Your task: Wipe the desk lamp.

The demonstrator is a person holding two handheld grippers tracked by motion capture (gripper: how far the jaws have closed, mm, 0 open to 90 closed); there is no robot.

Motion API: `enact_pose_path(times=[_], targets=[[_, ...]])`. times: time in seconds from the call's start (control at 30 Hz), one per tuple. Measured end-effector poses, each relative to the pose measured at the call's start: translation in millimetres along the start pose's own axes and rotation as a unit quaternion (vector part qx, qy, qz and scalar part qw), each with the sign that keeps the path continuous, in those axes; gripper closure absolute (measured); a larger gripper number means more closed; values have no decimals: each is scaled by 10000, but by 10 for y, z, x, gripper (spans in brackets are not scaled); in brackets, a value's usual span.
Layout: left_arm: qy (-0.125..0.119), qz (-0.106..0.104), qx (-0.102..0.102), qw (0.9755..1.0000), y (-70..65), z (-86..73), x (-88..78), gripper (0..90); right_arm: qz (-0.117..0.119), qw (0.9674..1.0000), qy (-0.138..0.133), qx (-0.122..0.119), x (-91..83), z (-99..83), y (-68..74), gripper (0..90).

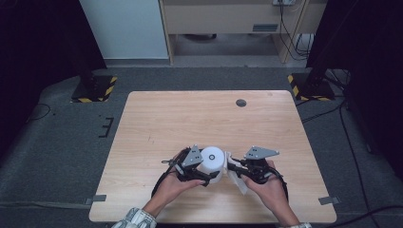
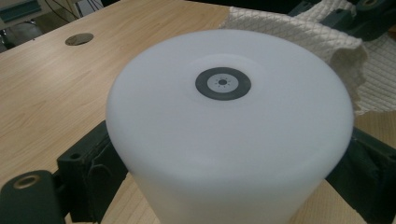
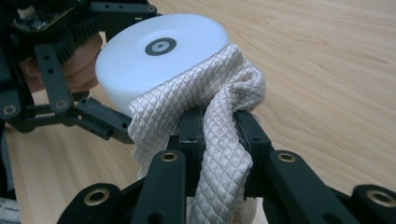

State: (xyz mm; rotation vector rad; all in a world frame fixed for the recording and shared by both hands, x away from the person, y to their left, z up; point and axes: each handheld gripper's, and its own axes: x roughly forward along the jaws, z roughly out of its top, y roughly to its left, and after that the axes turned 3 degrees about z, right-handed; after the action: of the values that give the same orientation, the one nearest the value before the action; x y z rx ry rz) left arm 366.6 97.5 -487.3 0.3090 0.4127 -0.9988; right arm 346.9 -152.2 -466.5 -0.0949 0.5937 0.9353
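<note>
at the near middle of the bench (image 1: 157,118), a white cylinder (image 1: 212,159) stands upright with a dark ring mark on its top face. rest of the bench is bare wood apart from a round grommet hole (image 1: 241,102) at the far right, well clear of the work. off the bench: two black stand bases with yellow-black hazard tape (image 1: 94,89) on the floor at far left and far right, cables trailing at right, a wooden cabinet (image 1: 228,19) at the back. nothing between the two tools except the cylinder itself.

left tool (image 1: 199,175) sits on the cylinder's left side; in the left gripper view its black jaws bracket the lower body of the cylinder (image 2: 224,140), one each side, pads against the wall, so it is clamped on it.

right tool (image 3: 219,126) comes in from the right, jaws closed tight on a bunched white quilted cloth (image 3: 219,116). the cloth's upper fold lies against the right side wall of the cylinder (image 3: 154,60), touching it just below the top rim, the rest hangs down between the jaws. in the high view the cloth (image 1: 236,179) shows just right of the cylinder, by the right hand (image 1: 266,187).
</note>
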Motion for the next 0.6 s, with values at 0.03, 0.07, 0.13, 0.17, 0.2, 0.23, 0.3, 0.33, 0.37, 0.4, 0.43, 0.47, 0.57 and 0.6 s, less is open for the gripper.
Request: enact_pose_path(times=[0.03,0.07,0.13,0.17,0.2,0.23,0.3,0.33,0.37,0.4,0.43,0.47,0.57,0.6], targets=[[0,0,0,10000,0,0,0,73,1,10000,37,-42,4,-7,5,752],[-1,-2,0,10000,0,0,0,73,-14,9999,83,-79,13,-17,10,752],[-1,-3,-4,10000,1,0,0,73,-31,9996,207,-168,47,-47,11,752],[-1,-3,-4,10000,1,0,0,73,-45,9995,262,-192,70,-66,8,752],[-2,-3,-4,10000,1,0,1,73,-48,9993,321,-206,91,-84,4,752],[-1,-3,-3,10000,1,0,1,73,-57,9990,383,-210,113,-103,0,752],[-1,-2,-7,10000,1,0,2,73,-33,9985,496,-230,150,-139,-14,752],[-1,1,-8,10000,0,0,2,73,-15,9983,545,-223,161,-155,-16,752],[0,2,-8,10000,0,0,2,73,-3,9981,572,-235,166,-167,-13,752],[1,0,-11,10000,0,0,1,73,22,9979,590,-251,161,-174,-3,753],[2,0,-12,10000,1,0,1,73,34,9979,583,-271,147,-175,16,753],[1,3,-13,10000,1,0,1,73,53,9980,561,-290,134,-174,28,753],[-1,1,-13,10000,4,-1,1,73,102,9991,251,-322,32,-133,81,753],[-1,-1,-13,10000,4,-1,1,73,103,9993,147,-333,3,-113,89,753]])
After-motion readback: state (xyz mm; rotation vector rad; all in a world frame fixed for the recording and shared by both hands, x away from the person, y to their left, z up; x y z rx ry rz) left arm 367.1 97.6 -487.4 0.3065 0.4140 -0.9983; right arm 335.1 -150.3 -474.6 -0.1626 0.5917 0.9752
